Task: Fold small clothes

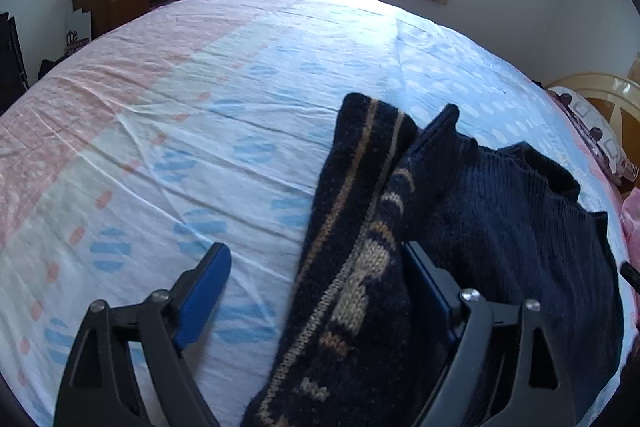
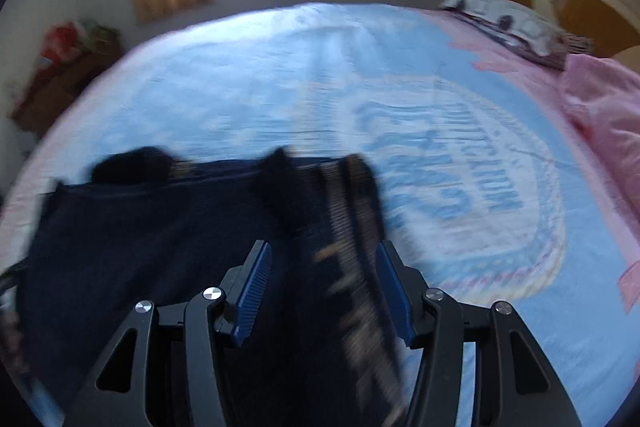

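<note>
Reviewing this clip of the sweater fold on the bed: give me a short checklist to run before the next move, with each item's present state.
1. Left gripper open: ok, its fingers stand wide apart.
2. Right gripper open: ok, gap visible beside each blue finger.
3. Sweater free of both grippers: cannot tell; the striped edge lies between the fingers, contact unclear.
4. Sweater lying on the bedsheet: ok.
5. Fold neat and flat: not ok, the striped part sits bunched and raised.
6. Right wrist view sharp enough to aim: not ok, blurred.
</note>
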`<action>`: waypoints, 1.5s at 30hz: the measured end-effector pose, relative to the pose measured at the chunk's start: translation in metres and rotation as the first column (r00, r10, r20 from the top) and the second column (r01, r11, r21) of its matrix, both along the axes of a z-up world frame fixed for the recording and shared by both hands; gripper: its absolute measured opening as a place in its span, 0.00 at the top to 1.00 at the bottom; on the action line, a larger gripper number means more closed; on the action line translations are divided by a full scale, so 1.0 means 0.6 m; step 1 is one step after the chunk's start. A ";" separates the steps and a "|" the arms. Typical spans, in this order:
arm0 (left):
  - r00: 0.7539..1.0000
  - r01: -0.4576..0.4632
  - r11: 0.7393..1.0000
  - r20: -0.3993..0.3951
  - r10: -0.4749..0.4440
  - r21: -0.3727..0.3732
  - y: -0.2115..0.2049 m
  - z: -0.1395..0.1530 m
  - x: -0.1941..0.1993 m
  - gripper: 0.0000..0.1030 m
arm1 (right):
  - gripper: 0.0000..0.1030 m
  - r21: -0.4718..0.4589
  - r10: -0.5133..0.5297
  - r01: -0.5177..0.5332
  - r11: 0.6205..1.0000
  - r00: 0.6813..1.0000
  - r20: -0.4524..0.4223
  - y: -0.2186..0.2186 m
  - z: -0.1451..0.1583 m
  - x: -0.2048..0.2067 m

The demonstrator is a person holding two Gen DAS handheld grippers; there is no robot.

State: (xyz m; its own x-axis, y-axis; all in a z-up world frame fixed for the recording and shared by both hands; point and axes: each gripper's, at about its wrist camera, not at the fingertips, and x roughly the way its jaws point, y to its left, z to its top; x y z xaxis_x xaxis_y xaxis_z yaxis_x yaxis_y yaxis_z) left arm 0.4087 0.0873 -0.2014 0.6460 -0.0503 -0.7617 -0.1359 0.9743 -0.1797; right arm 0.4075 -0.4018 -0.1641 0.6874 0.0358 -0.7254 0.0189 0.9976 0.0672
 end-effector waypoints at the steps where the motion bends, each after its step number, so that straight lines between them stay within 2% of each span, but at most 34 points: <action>1: 1.000 -0.002 1.000 0.002 0.002 0.004 -0.001 -0.002 0.000 0.12 | 0.46 -0.005 0.045 -0.045 0.999 0.999 -0.002 0.014 -0.001 -0.022; 3: 1.000 -0.003 1.000 0.001 0.003 0.007 -0.001 -0.003 -0.005 0.11 | 0.46 -0.030 0.114 -0.115 0.993 0.993 -0.030 0.038 -0.014 -0.053; 6: 1.000 -0.005 1.000 -0.001 0.005 -0.005 0.003 -0.005 -0.013 0.08 | 0.46 -0.105 0.104 -0.115 0.988 0.989 -0.101 0.043 -0.056 -0.080; 8: 1.000 -0.004 1.000 0.002 0.004 -0.008 0.004 -0.007 -0.017 0.07 | 0.46 -0.138 0.111 -0.117 0.984 0.992 -0.052 0.037 -0.068 -0.100; 10: 1.000 -0.001 1.000 0.006 0.001 0.001 0.003 -0.007 -0.020 0.07 | 0.46 -0.187 0.121 -0.127 0.974 0.992 -0.044 0.040 -0.068 -0.110; 14: 1.000 -0.005 1.000 0.009 0.005 0.005 0.003 -0.007 -0.023 0.06 | 0.46 -0.138 0.089 -0.095 0.986 0.995 -0.049 0.049 -0.042 -0.109; 17: 1.000 -0.006 1.000 0.010 0.006 -0.004 0.004 -0.007 -0.025 0.05 | 0.46 -0.137 0.146 -0.145 0.980 0.989 -0.006 0.103 -0.020 -0.113; 20: 1.000 -0.005 1.000 0.011 0.005 -0.008 0.005 -0.007 -0.030 0.04 | 0.46 -0.130 0.223 -0.221 0.967 0.975 0.000 0.177 -0.021 -0.107; 24: 1.000 0.003 1.000 0.009 -0.003 -0.008 0.005 -0.009 -0.034 0.03 | 0.46 -0.129 0.309 -0.306 0.943 0.951 0.003 0.256 -0.040 -0.107; 27: 1.000 0.023 1.000 0.005 -0.023 -0.007 0.005 -0.010 -0.040 0.02 | 0.46 -0.149 0.356 -0.360 0.921 0.933 -0.051 0.300 -0.075 -0.107; 28: 1.000 0.032 0.999 0.002 -0.032 -0.004 0.004 -0.011 -0.043 0.01 | 0.46 -0.159 0.353 -0.359 0.920 0.933 -0.065 0.305 -0.088 -0.106; 32: 0.998 0.060 0.998 0.002 -0.060 0.004 0.007 -0.013 -0.061 0.00 | 0.46 -0.127 0.349 -0.355 0.926 0.935 -0.070 0.294 -0.082 -0.102; 35: 0.998 0.067 0.998 0.011 -0.066 -0.011 0.013 -0.013 -0.070 0.00 | 0.46 -0.118 0.355 -0.355 0.928 0.935 -0.016 0.292 -0.058 -0.097; 39: 0.998 0.064 0.998 0.015 -0.064 -0.013 0.013 -0.012 -0.072 0.00 | 0.46 -0.134 0.326 -0.324 0.936 0.945 -0.014 0.298 -0.046 -0.055; 42: 0.998 0.064 0.998 0.019 -0.064 -0.021 0.016 -0.012 -0.074 0.00 | 0.46 -0.201 0.272 -0.281 0.939 0.960 -0.071 0.304 -0.072 -0.006; 45: 0.998 0.068 0.998 0.011 -0.067 -0.009 0.015 -0.014 -0.076 0.00 | 0.46 -0.193 0.245 -0.251 0.949 0.968 -0.056 0.292 -0.070 0.014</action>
State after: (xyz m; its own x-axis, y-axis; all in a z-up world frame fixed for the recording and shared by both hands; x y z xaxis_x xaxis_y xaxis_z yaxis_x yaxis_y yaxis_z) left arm 0.3634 0.0966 -0.2096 0.6489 -0.1015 -0.7540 -0.0679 0.9794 -0.1903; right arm 0.4158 -0.2268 -0.2061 0.6523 0.0573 -0.7558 -0.2321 0.9643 -0.1273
